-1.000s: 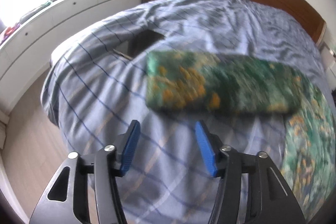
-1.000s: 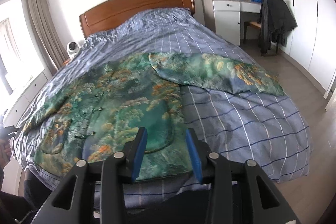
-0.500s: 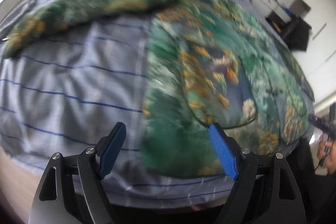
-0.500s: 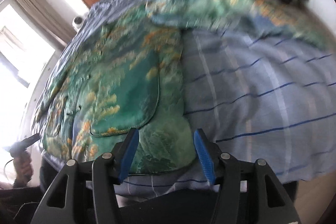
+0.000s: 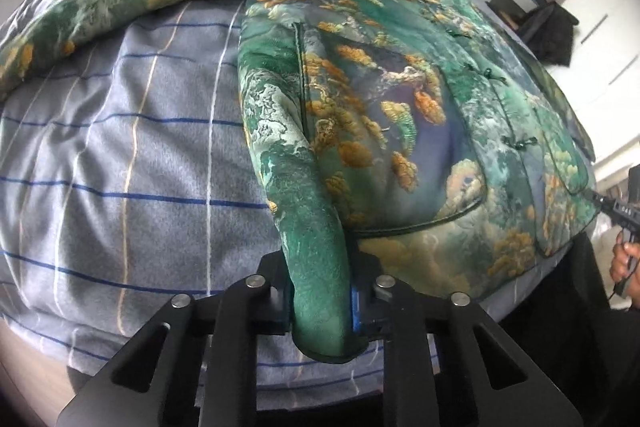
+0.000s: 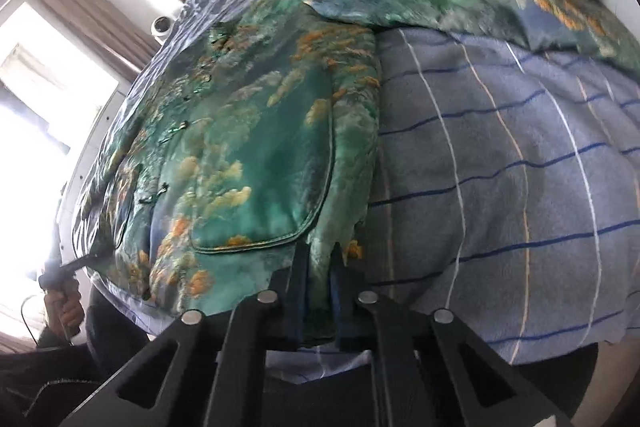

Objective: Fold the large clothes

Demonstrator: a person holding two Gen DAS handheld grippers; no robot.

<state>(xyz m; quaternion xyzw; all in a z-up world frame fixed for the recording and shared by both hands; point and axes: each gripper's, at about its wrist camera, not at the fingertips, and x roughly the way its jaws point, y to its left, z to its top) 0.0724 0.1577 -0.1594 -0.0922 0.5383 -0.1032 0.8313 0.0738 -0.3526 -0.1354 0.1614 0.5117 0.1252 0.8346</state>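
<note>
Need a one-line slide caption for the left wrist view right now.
Left hand-held gripper shut on the hem corner of the green brocade jacket with orange clouds, spread on the blue-striped grey bed cover.

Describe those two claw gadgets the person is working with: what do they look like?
Each one, the left gripper and the right gripper, is matte black with angular arms pierced by triangular cut-outs, joined by round silver pins. The fingers carry blue pads. A thin dark cable hangs by each hand. No markings or sleeves are visible.
</note>
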